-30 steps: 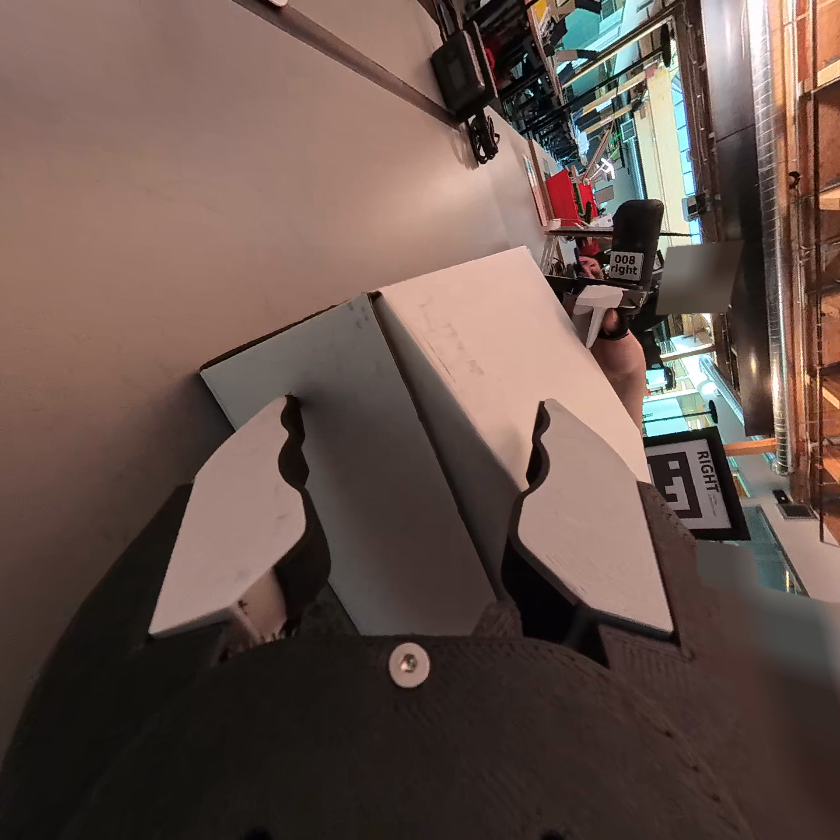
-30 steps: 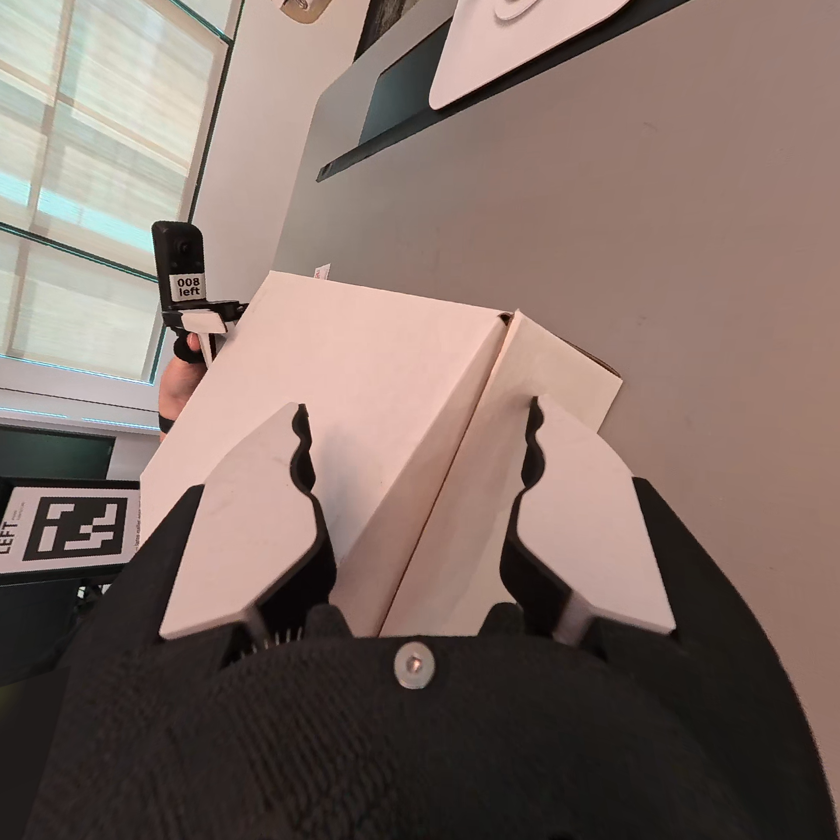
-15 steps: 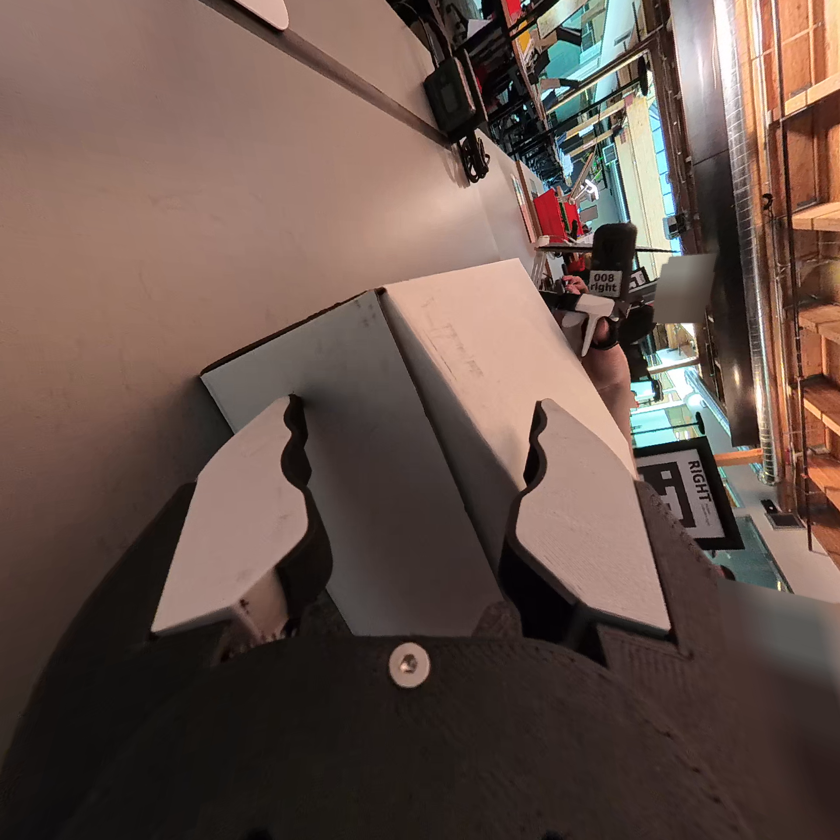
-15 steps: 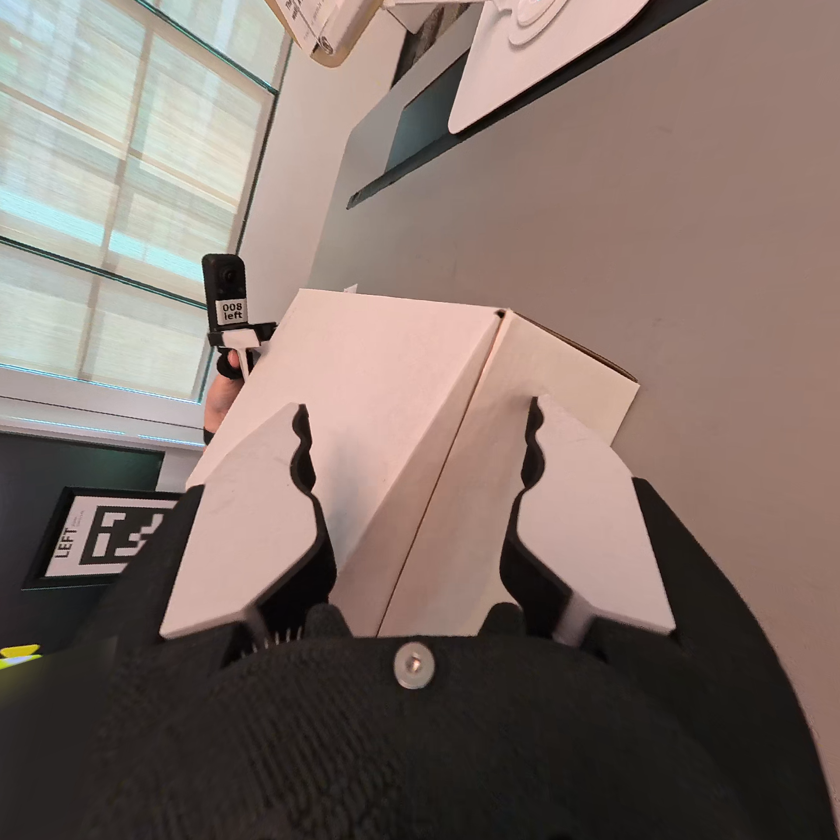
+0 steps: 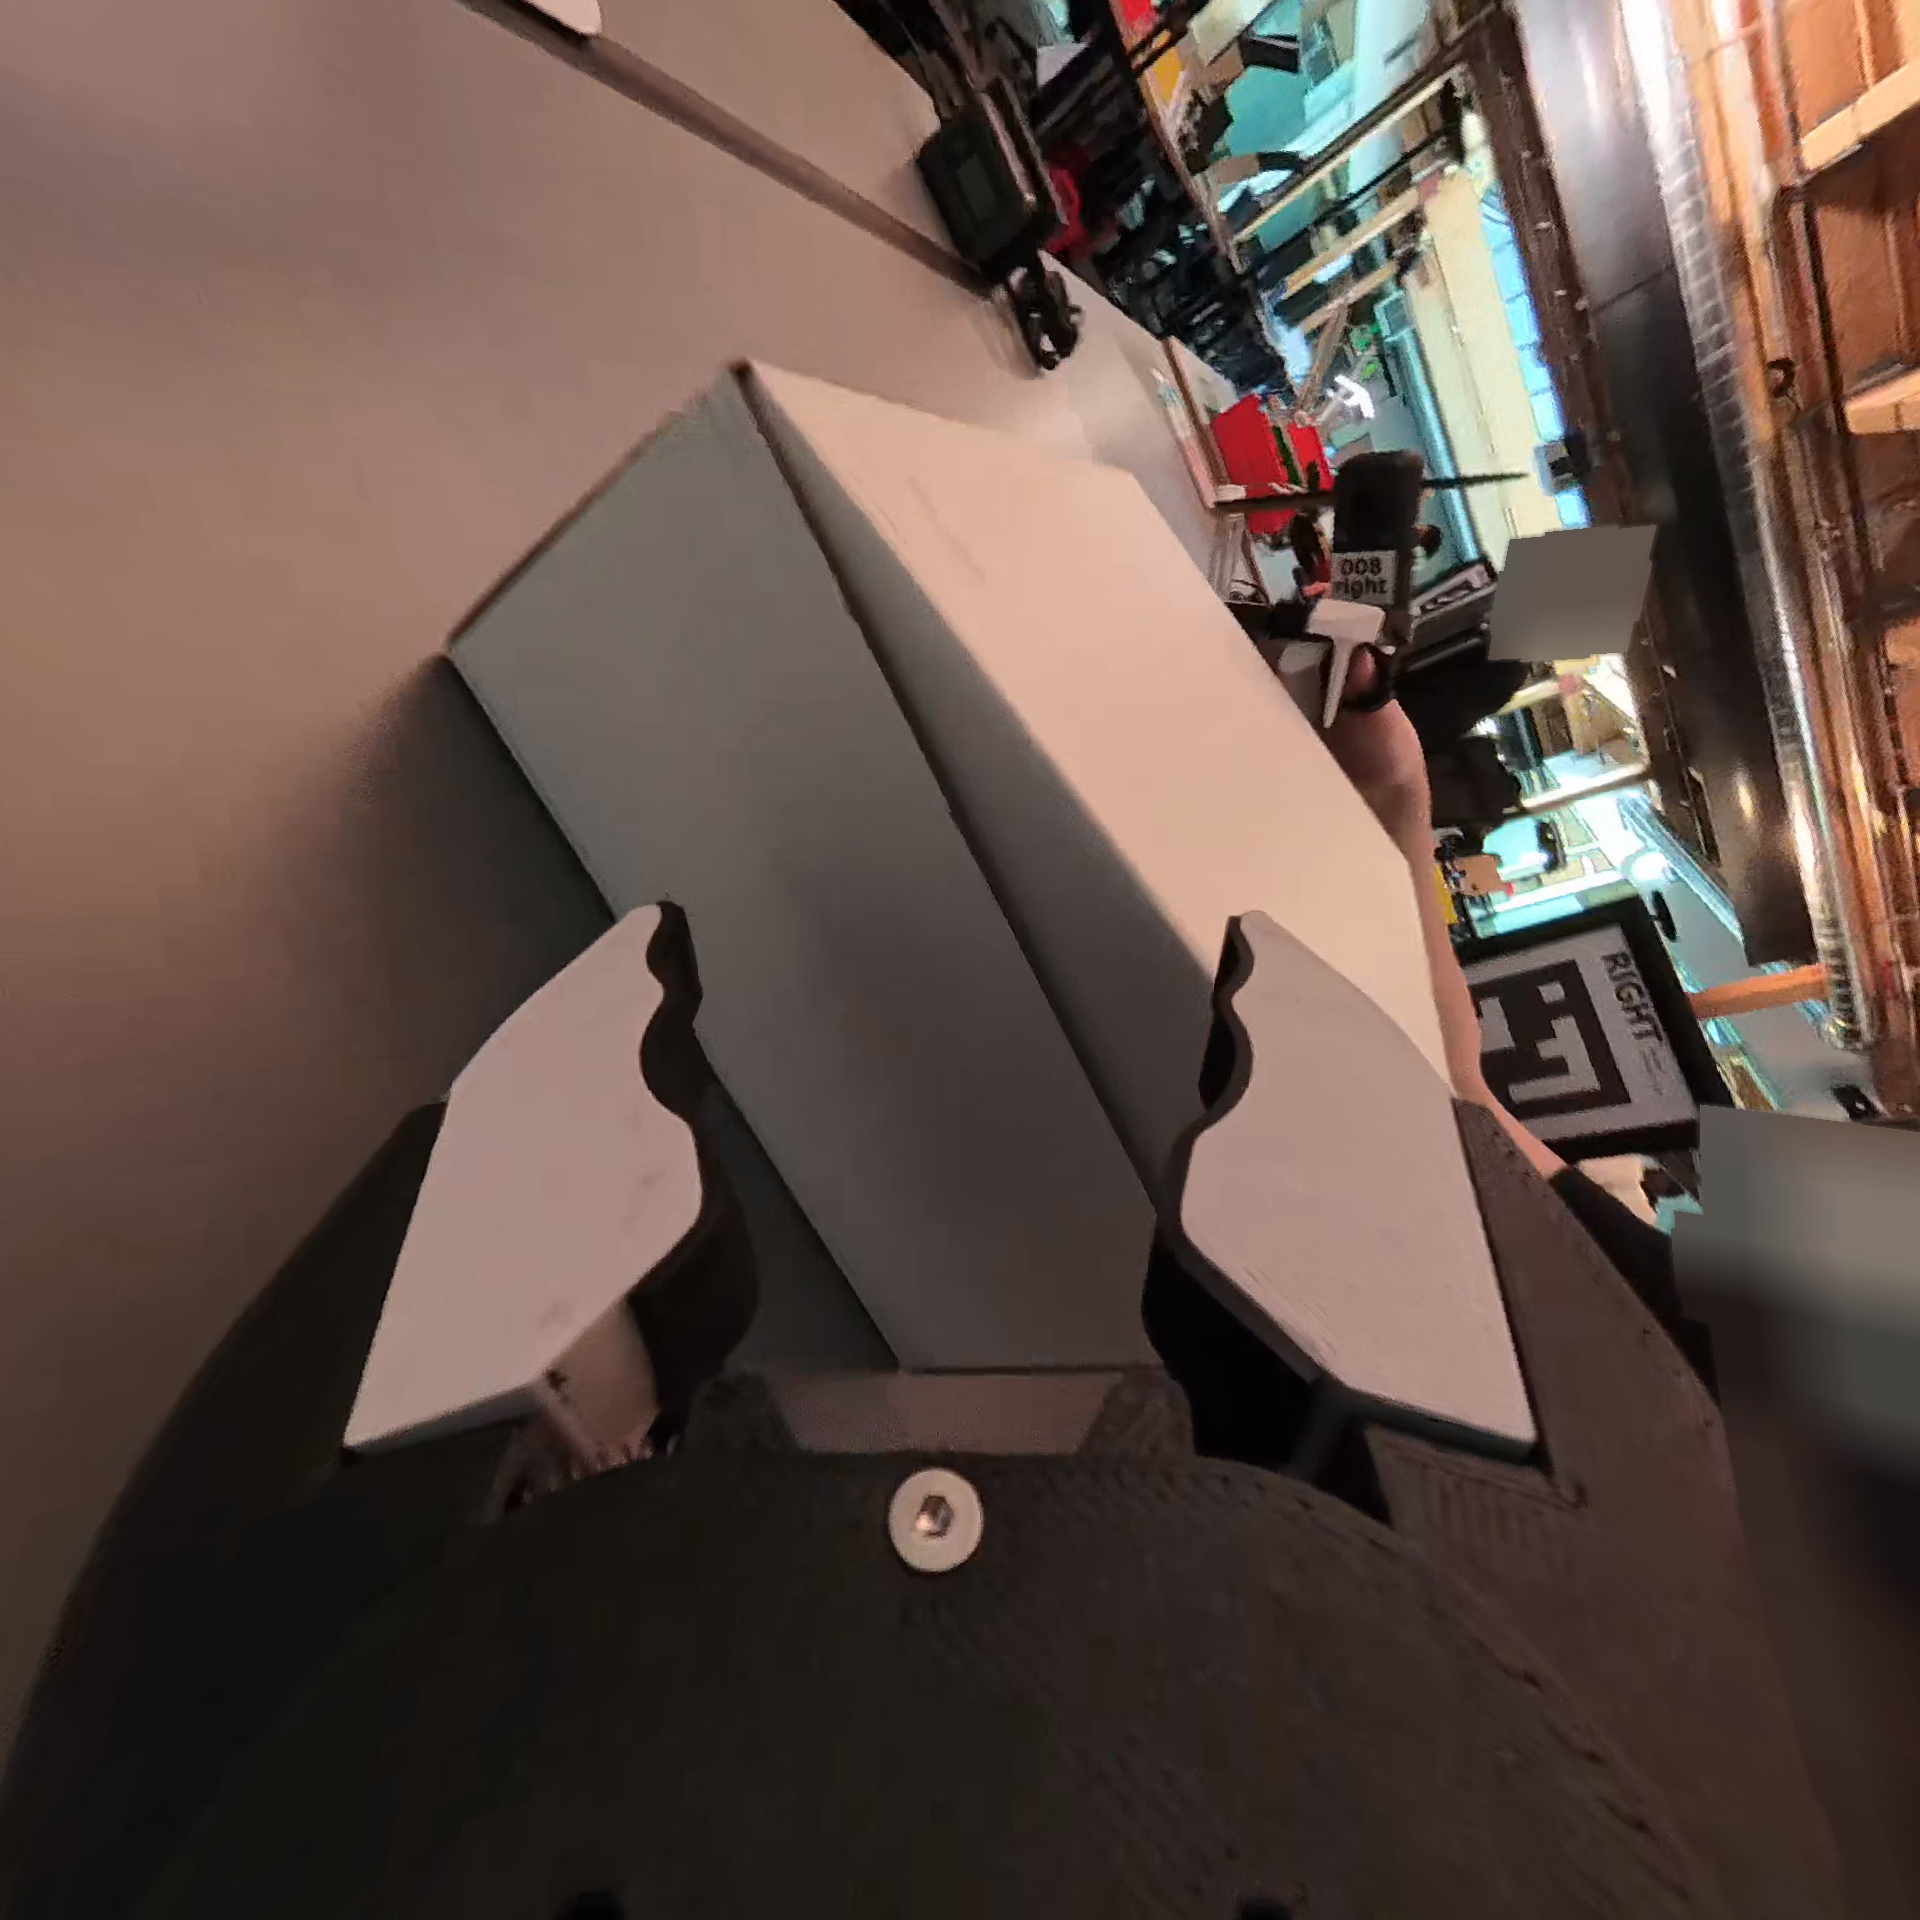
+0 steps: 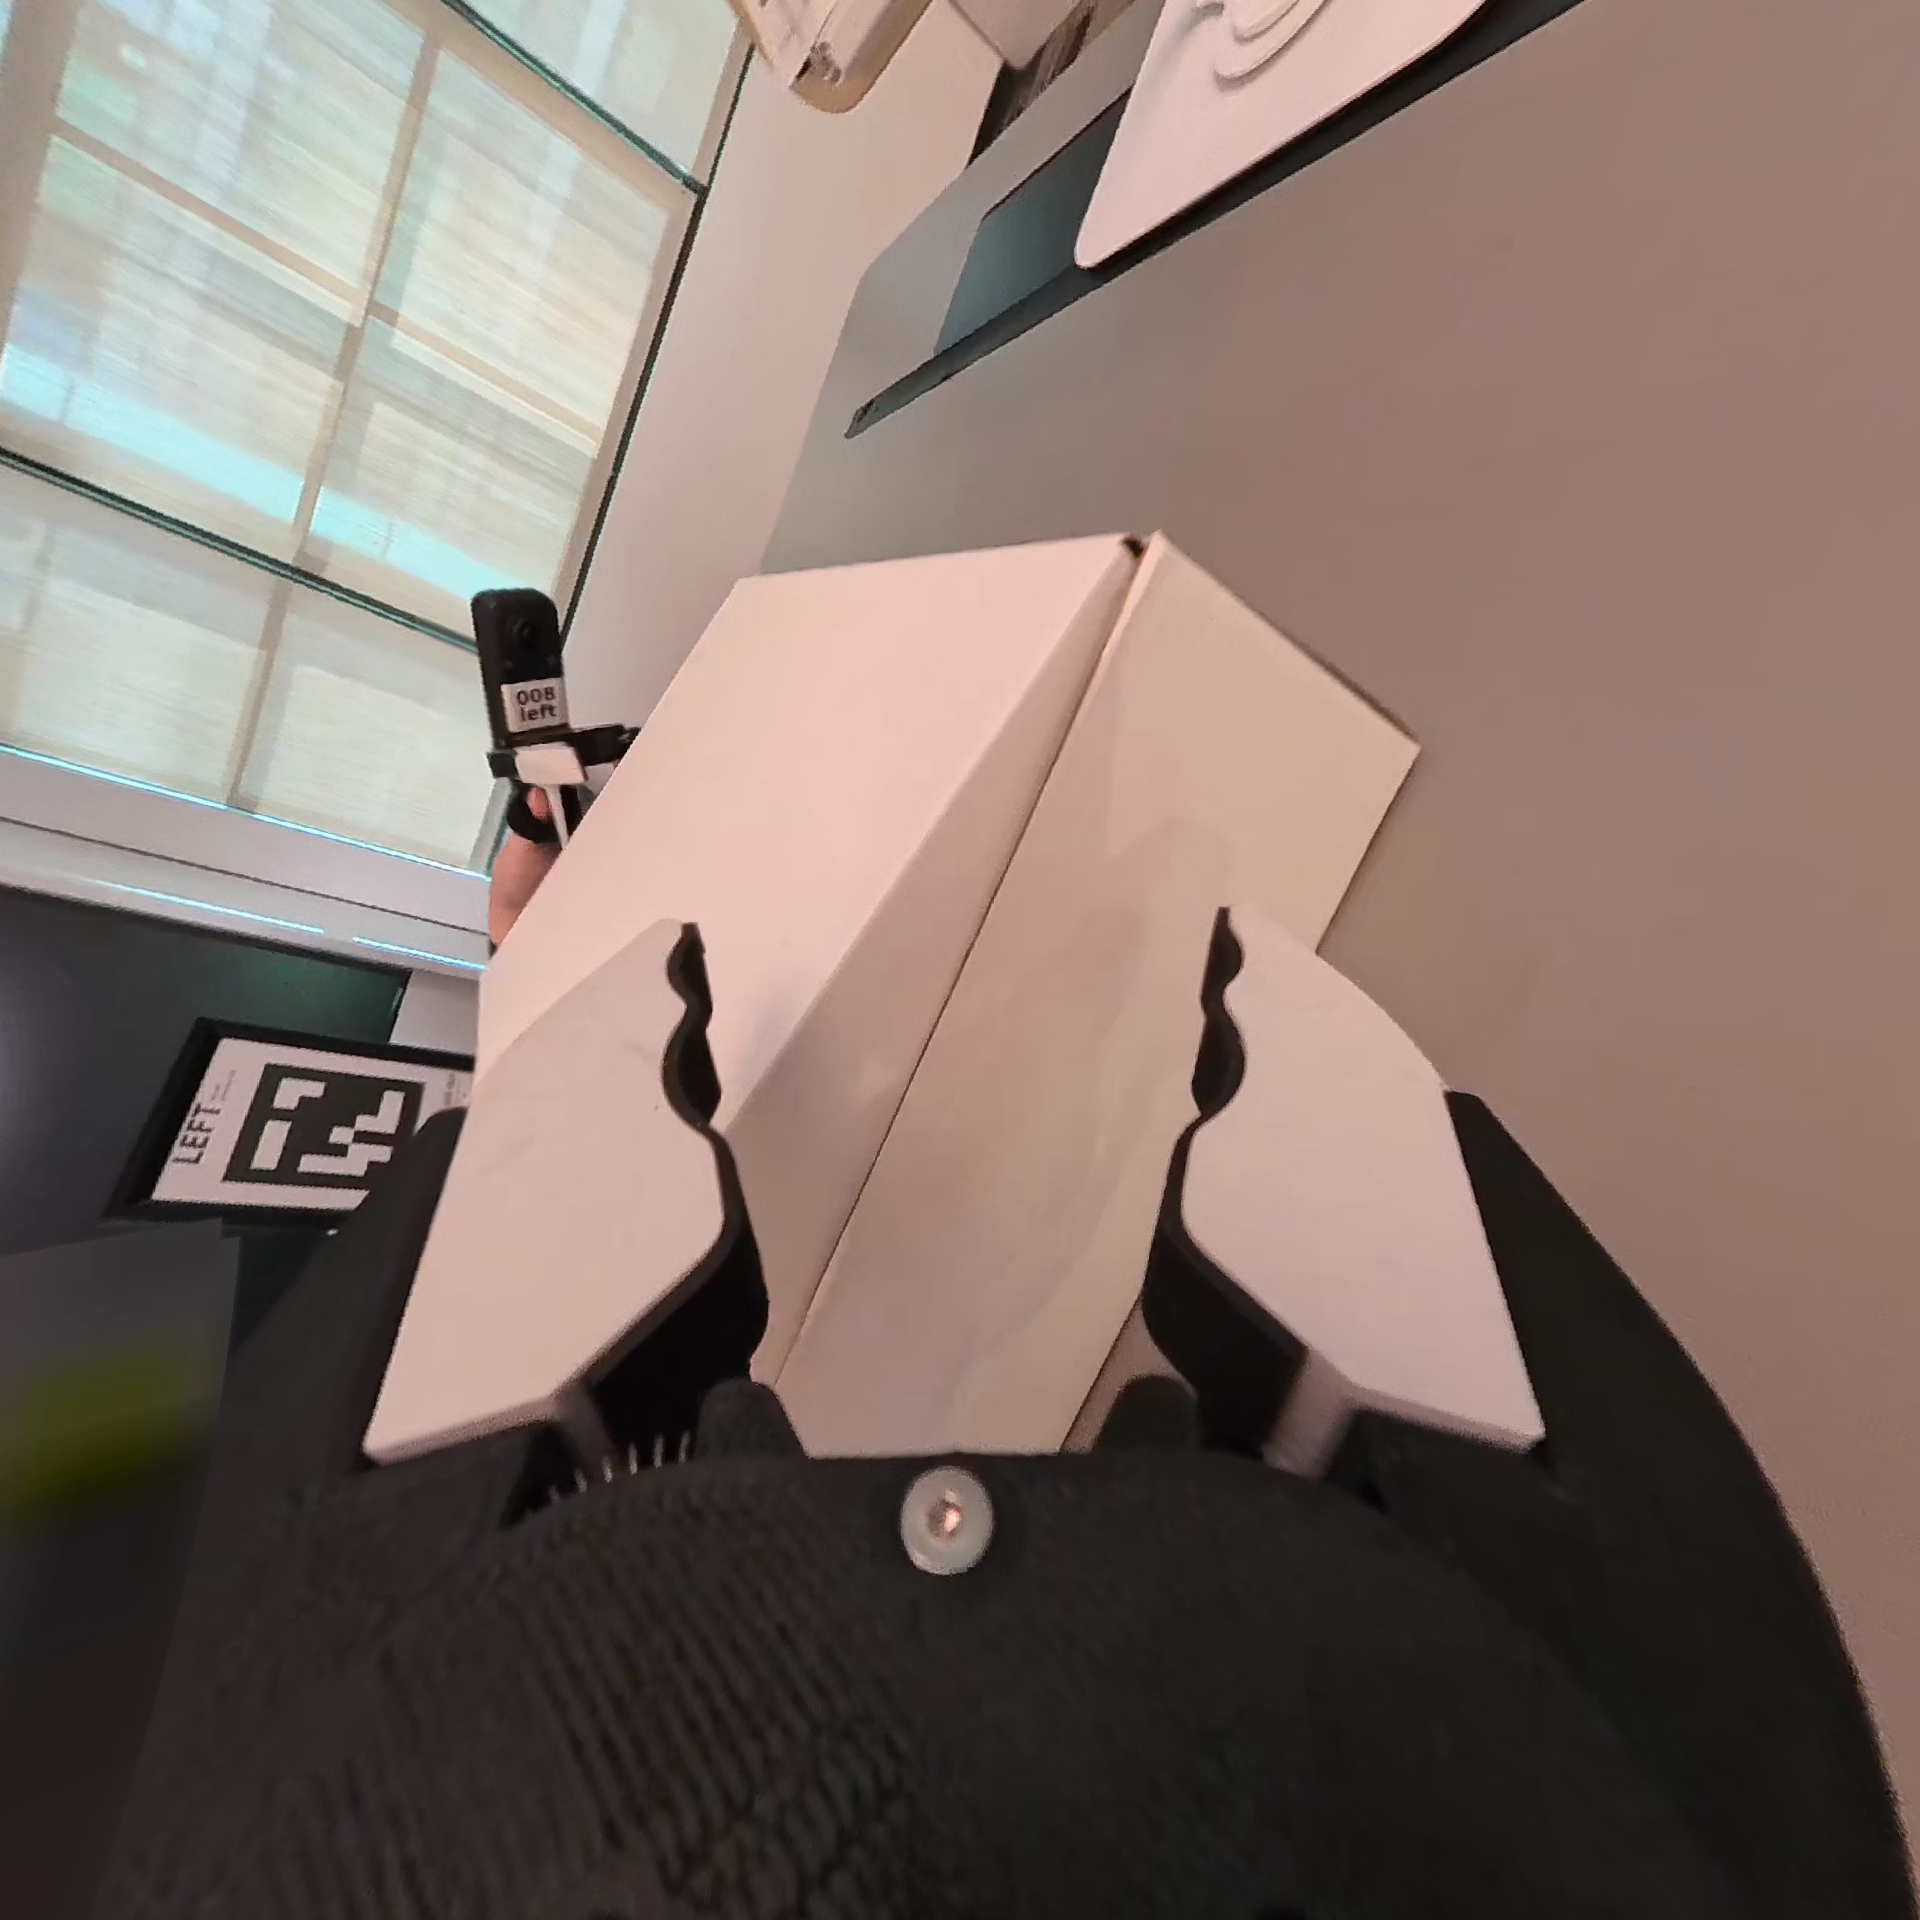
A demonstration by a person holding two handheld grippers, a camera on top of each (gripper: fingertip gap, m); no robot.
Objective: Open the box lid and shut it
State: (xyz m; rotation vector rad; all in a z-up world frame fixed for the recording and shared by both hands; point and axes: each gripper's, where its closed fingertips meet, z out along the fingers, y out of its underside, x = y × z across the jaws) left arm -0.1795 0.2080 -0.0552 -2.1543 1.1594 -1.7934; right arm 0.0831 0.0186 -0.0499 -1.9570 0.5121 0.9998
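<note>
A white cardboard box (image 5: 1039, 644) lies on the grey table (image 5: 260, 520) with its lid down; only a thin seam shows along the corner. My left gripper (image 5: 956, 925) is open, its fingers on either side of the box's near end, not pinching it. My right gripper (image 6: 954, 925) is open the same way at the opposite end of the box (image 6: 831, 831). Each gripper shows far off in the other's view, the right (image 5: 1351, 644) and the left (image 6: 540, 727), held in a hand.
A black device with a cable (image 5: 977, 187) sits at the table's far edge. A white pad on a dark mat (image 6: 1247, 125) lies beyond the box. Patterned marker boards (image 5: 1558, 1039) (image 6: 312, 1132) stand beside the table. Windows (image 6: 260, 416) are behind.
Both grippers stay open at the box ends and have drawn back slightly. The dark gap along the box's end flap has closed to a thin seam.
</note>
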